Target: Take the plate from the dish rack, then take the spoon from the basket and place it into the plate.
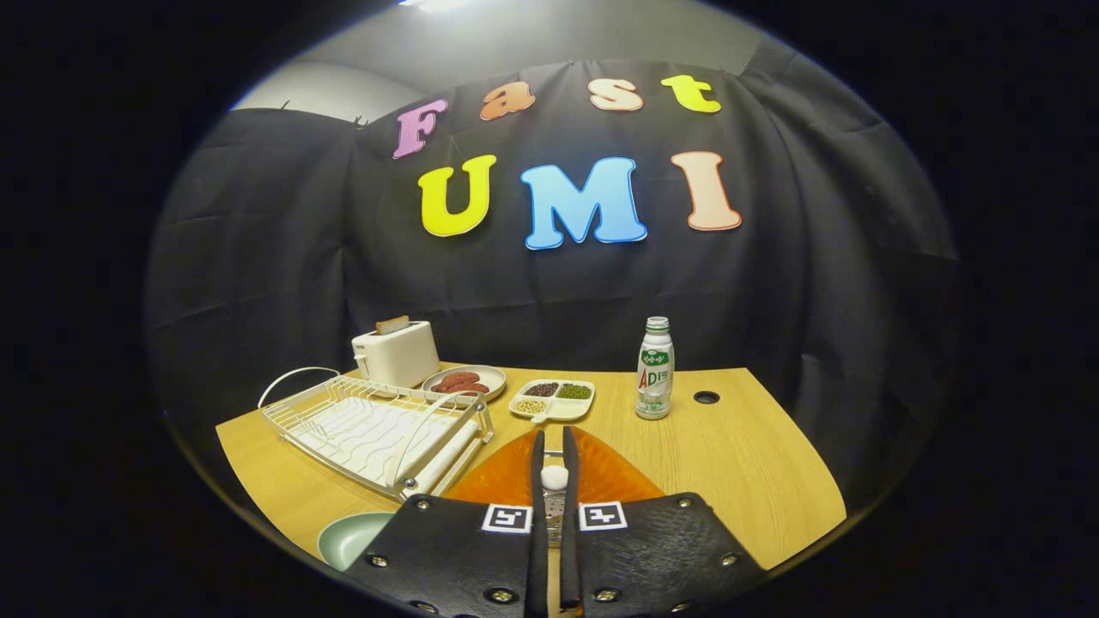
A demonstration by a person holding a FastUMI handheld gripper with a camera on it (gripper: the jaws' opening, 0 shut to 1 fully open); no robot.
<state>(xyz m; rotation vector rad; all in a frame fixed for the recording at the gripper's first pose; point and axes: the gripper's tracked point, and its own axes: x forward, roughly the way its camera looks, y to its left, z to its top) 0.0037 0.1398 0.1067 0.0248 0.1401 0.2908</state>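
the tool [554, 446] is clamped on the spoon [555, 477] above the orange basket [601, 472], lifted clear so it can swing to the green plate [350, 539] on the tabletop [730, 446].

Dim booth lit from a ceiling lamp above; sharp centre, fisheye bending toward dark edges.

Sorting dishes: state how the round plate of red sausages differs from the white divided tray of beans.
The round plate is one open dish of red sausages; the white divided tray is squarish, with compartments of dark, green and pale beans. The plate sits by the white toaster; the tray nearer the green-capped bottle. Both lie flat on the wooden table, beyond the gripper, closed on a white-tipped utensil.
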